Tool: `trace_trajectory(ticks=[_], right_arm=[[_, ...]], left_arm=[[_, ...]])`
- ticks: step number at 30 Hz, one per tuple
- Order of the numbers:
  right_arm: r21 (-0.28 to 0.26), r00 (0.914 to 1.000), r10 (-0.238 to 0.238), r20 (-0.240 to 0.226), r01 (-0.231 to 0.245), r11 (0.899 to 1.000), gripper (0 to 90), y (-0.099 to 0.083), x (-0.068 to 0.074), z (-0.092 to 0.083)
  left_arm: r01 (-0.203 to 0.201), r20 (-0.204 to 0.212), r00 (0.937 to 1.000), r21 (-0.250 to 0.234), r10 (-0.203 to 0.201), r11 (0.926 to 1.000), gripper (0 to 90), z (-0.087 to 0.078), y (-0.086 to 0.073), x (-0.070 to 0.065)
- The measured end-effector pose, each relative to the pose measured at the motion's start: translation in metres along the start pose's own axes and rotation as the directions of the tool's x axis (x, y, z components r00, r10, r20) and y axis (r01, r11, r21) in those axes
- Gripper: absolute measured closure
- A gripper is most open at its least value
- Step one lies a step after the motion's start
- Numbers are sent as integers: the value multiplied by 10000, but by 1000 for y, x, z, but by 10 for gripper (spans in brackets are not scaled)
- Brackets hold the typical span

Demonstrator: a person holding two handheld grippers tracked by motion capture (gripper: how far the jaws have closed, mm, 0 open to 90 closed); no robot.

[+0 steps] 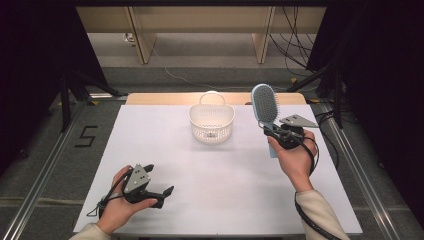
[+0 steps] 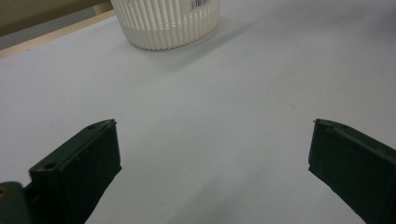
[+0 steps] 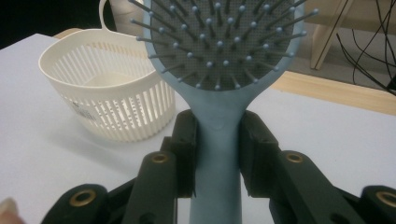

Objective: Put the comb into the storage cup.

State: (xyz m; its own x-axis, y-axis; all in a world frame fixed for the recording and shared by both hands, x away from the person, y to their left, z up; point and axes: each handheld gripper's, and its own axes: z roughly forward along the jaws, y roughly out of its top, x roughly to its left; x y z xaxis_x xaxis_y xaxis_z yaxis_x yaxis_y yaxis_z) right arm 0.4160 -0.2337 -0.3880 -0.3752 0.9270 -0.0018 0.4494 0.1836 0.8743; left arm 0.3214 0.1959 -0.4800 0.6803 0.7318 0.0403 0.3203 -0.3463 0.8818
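Right tool [image 3: 217, 140] pinches the blue hairbrush [image 3: 219, 70] by its handle, head upright above the jaws. White basket [image 1: 212, 122] stands apart on the desk [image 1: 225, 175]. Left tool [image 2: 212, 154] is spread, gripping nothing.

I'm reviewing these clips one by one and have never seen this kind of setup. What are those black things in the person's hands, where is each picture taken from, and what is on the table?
There is no machine here: a person holds a hand-operated two-jaw clamp in each hand. The high view looks down on the white table from above the person's side. Each of the other two pictures comes from a camera riding on one clamp, looking along its black jaws.

A white slotted basket stands on the table. The right gripper is closed on the handle of a light blue hairbrush, held up off the table to the right of the basket, bristles towards the camera. The left gripper rests near the table's front edge, jaws wide apart with nothing between them.
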Motion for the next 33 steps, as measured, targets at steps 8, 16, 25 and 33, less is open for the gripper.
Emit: trace_trajectory(ticks=[8, 16, 25, 33], right_arm=[[-101, 10000, -53, -70, 53, 9999, 705, 3, 3, 2], [-164, 9999, -87, -97, 85, 9998, 705, 5, 6, 3], [-196, 9999, -108, -131, 106, 9998, 705, 7, 8, 4], [-263, 9998, -107, -137, 103, 9996, 705, 9, 9, 6]], left_arm=[[-7, -20, 10000, -14, 7, 10000, 16, 0, 0, 0], [-13, -5, 10000, -2, 13, 10000, 16, 0, 0, 0], [-3, -15, 10000, -20, 3, 10000, 16, 0, 0, 0], [13, -15, 10000, -23, -14, 10000, 17, 0, 0, 0]])
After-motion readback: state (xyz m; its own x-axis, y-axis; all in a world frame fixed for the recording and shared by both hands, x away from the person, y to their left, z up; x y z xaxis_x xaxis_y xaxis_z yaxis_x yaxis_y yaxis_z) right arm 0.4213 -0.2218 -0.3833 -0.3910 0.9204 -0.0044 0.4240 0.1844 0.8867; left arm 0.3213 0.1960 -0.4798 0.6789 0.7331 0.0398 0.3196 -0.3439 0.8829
